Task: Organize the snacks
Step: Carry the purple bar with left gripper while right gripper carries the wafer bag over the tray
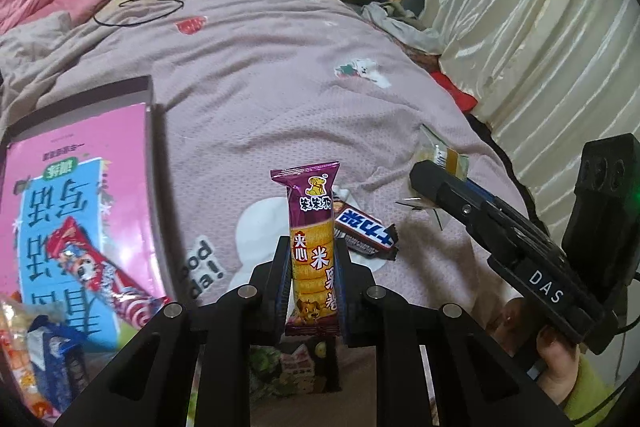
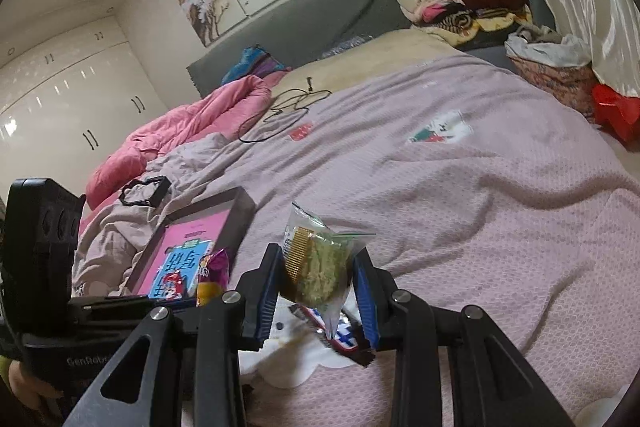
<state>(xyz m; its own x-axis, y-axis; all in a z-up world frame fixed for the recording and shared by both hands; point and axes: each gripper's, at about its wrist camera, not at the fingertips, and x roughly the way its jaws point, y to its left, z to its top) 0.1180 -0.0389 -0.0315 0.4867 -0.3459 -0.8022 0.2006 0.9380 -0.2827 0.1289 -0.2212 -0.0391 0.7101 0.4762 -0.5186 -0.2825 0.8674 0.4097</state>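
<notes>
While jaws hide its sides, purple snack pack [image 1: 312, 247], base cropped

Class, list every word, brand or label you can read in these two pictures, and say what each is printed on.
"DAS": on the right gripper body.
"GenRobo", cut off: on the left gripper body, seen in the right wrist view.
"夹心米": on the purple snack pack in the left gripper.
"士力架", upside down: on the chocolate bar.
"ood" and "da!", partly hidden: on the bedspread.
Pink box: large characters upside down, unreadable.
Clear snack bag: print too blurred.
</notes>
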